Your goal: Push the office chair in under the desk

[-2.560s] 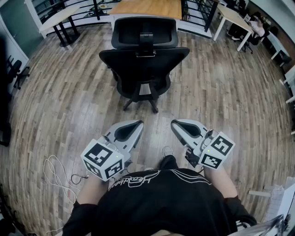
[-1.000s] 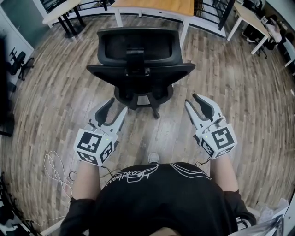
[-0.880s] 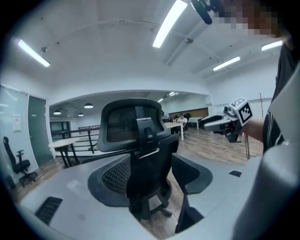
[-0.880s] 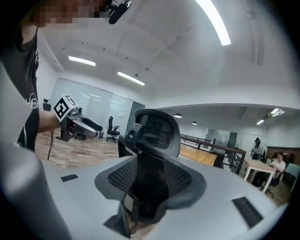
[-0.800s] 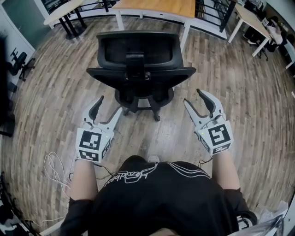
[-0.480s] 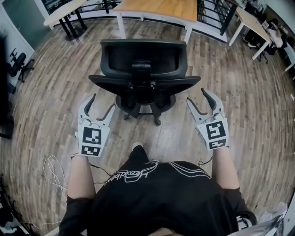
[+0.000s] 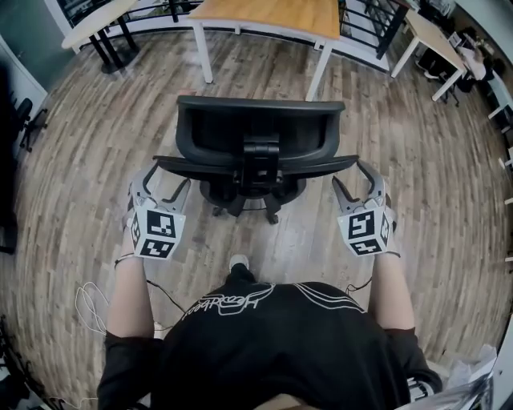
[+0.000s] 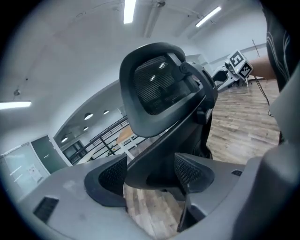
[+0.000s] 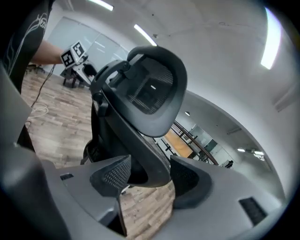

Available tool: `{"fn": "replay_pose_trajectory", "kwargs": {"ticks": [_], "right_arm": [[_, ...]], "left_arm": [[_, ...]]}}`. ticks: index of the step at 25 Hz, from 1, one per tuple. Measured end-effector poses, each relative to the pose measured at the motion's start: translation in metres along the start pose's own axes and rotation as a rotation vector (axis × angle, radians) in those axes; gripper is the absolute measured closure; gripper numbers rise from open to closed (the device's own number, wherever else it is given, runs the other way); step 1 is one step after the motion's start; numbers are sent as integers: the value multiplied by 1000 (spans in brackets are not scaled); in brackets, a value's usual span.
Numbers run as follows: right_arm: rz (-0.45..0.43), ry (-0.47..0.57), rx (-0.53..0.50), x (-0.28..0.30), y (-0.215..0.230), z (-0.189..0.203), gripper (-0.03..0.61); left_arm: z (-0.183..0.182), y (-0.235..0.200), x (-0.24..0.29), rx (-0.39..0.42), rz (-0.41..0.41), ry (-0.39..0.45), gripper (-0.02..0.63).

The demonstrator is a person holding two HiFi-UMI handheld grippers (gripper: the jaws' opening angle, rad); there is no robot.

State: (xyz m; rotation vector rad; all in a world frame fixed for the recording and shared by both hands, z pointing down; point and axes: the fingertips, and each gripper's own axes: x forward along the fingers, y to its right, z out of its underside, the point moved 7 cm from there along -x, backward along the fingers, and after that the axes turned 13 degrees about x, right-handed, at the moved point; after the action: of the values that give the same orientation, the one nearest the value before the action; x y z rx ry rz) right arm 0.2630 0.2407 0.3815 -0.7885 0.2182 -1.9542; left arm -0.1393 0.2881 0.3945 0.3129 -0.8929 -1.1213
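Observation:
A black office chair (image 7: 256,128) stands on the wood floor with its back toward me, short of the wooden desk (image 7: 272,12). My left gripper (image 7: 166,180) is at the left end of the backrest's lower edge and my right gripper (image 7: 353,176) at the right end. Both sets of jaws are opening. In the left gripper view the chair (image 8: 154,89) has its dark edge running between the left gripper's (image 8: 150,173) pads. The right gripper view shows the chair (image 9: 154,89) with its edge between the right gripper's (image 9: 150,176) pads in the same way. I see no firm press on it.
A white-legged table (image 7: 88,20) stands at the back left, another (image 7: 433,32) at the back right. A thin white cable (image 7: 88,296) lies on the floor by my left arm. My foot (image 7: 238,263) is just behind the chair base.
The chair has come closer. Both grippers moved forward and apart, from in front of my body to the two ends of the backrest, and their jaws spread wider.

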Motion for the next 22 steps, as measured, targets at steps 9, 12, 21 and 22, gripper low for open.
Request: {"fn": "replay_pose_trajectory", "kwargs": {"ticks": [9,12,21,22], "right_arm": [[38,-50,-79,20,-4,6,311],[54,-50,-117,27,-4,6,311],[93,-75,-190,36,-6,4,313],[97,-75,-191,37,-6,3,313]], "left_arm": [[6,-2,21,166,30,9,322],[7,-3,25,213,17,3,331],[12,-9,34,245,10,8,341],[12,-10,36,245,11,8,341]]}}
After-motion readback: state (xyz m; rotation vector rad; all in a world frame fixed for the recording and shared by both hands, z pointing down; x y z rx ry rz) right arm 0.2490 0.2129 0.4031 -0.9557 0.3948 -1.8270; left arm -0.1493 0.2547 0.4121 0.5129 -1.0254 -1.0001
